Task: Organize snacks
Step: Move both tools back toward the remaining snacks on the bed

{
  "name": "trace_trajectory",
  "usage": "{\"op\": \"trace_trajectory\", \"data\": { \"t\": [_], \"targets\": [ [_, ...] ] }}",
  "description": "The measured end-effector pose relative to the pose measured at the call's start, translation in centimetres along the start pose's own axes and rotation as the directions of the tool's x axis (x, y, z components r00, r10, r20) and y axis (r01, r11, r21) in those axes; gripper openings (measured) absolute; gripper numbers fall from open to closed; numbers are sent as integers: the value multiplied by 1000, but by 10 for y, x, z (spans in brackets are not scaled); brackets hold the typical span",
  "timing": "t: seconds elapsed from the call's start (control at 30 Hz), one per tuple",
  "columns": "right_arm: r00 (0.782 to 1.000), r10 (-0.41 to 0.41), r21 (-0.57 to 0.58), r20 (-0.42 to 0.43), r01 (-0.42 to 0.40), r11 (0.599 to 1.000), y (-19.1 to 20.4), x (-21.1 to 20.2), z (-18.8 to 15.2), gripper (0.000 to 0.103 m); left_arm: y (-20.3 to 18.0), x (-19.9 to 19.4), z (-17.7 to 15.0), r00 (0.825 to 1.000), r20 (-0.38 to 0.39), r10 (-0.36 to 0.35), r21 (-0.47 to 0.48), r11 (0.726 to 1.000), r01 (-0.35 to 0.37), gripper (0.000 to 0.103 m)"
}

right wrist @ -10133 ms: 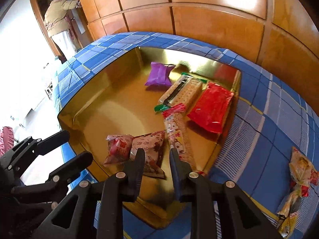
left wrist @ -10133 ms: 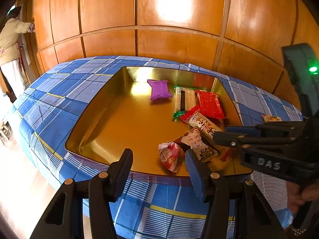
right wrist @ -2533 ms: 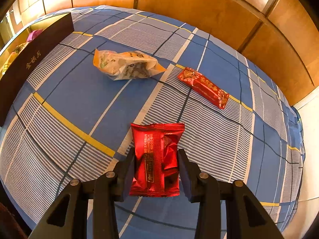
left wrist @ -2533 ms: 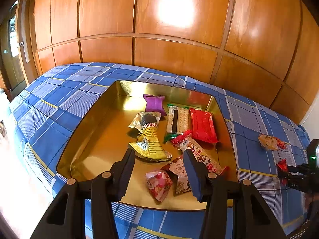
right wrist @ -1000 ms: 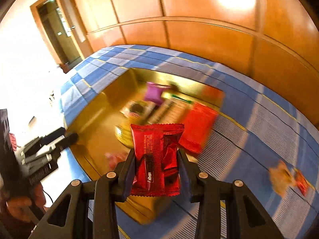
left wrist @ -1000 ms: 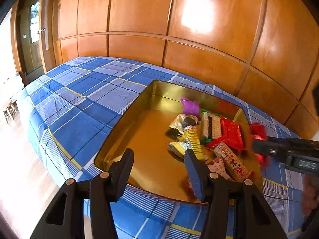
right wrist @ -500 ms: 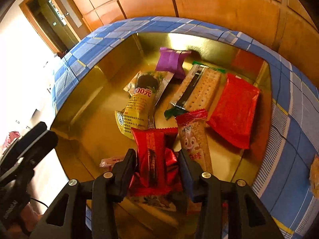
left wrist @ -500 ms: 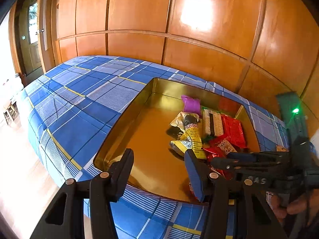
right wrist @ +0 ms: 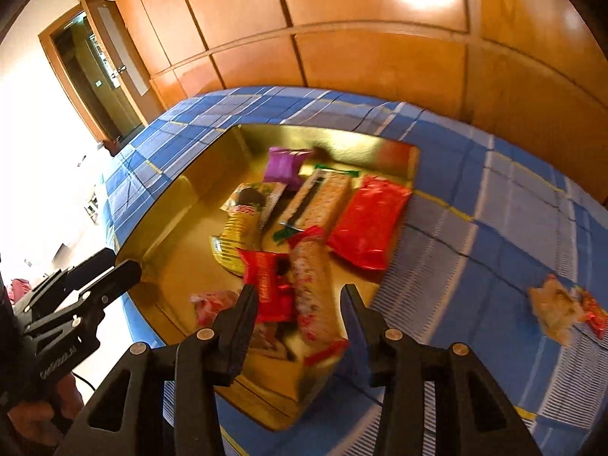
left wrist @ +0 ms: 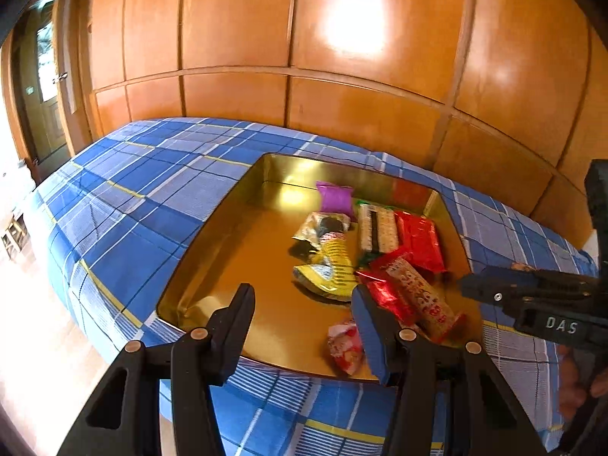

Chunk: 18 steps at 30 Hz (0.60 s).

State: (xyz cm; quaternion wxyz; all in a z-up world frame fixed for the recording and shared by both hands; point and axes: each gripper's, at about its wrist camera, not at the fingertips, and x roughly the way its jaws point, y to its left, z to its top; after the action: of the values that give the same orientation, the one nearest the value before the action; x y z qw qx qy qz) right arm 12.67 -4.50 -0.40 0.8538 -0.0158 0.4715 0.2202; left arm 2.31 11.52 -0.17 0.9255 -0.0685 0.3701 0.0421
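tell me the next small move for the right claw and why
Probably swing the right claw, which is open and empty, toward the two wrappers on the cloth: the pale snack packet and the small red packet beside it. The red chocolate packet already lies in the gold tray.

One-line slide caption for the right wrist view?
Right gripper open above gold tray of snacks; two packets remain on the plaid cloth.

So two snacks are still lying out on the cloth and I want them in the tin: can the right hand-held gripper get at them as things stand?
Probably yes. The right hand-held gripper is open and empty, and the two snacks lie on bare cloth beside the tin, with nothing lying between.
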Motion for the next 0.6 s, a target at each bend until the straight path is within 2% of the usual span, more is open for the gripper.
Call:
{"op": "trace_trajectory", "data": {
  "t": [0.33, 0.47, 0.6],
  "targets": [
    [992, -117, 2, 50, 117, 993, -46, -46, -20, 45, -34, -8, -5, 999, -1, -44, 106, 993, 43, 54],
    [982, -182, 20, 54, 181, 983, -76, -63, -24, 45, -48, -9, -6, 998, -7, -63, 142, 988, 63, 54],
    [962, -270, 60, 50, 267, 962, -119, -84, -31, 45, -61, -8, -5, 997, -12, -73, 175, 982, 74, 54]
  ]
}}
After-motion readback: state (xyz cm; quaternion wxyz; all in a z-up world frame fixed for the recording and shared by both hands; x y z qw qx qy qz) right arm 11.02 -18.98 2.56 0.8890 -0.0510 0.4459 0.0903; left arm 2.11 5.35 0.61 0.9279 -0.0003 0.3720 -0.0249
